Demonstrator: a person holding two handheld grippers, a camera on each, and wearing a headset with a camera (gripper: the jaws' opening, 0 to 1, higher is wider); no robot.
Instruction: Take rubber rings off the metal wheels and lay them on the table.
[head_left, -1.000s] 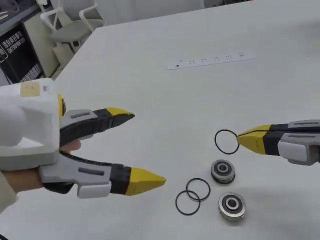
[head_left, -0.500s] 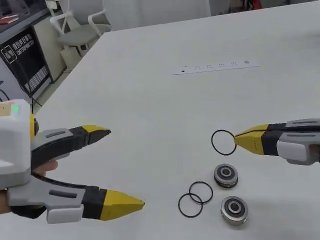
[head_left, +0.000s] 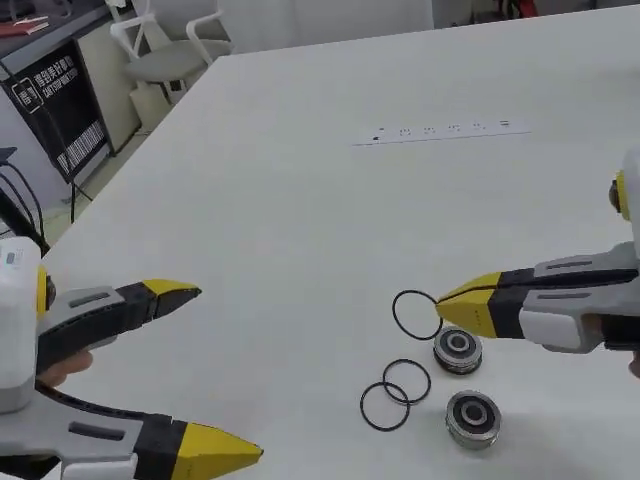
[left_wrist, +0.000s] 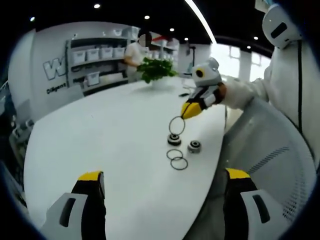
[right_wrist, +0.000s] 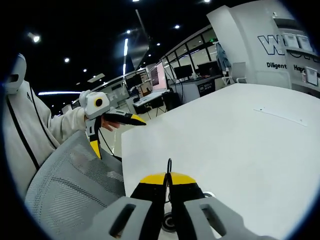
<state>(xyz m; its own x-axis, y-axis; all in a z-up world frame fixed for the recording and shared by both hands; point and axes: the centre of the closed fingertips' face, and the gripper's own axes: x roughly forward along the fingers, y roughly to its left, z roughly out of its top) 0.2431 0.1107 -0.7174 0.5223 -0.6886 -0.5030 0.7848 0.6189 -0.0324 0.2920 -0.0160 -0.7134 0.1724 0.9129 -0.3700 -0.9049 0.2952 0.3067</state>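
Three rubber rings counted: one ring (head_left: 407, 381) overlaps another ring (head_left: 385, 406) flat on the table (head_left: 300, 200), just beside two metal wheels (head_left: 458, 350). The third ring (head_left: 415, 314) dangles from the right gripper (head_left: 440, 300), jaws clamped tight on it. Left gripper (head_left: 230, 372) hovers well apart, jaws spread wide, holding nothing.

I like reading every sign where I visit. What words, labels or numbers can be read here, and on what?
"Diligent": on the white wall, under large letters beginning "W", the rest cut off.
Black sign beside the table: white characters and a barcode, too blurred to read.
White strip on the table: its marks are too small to read.
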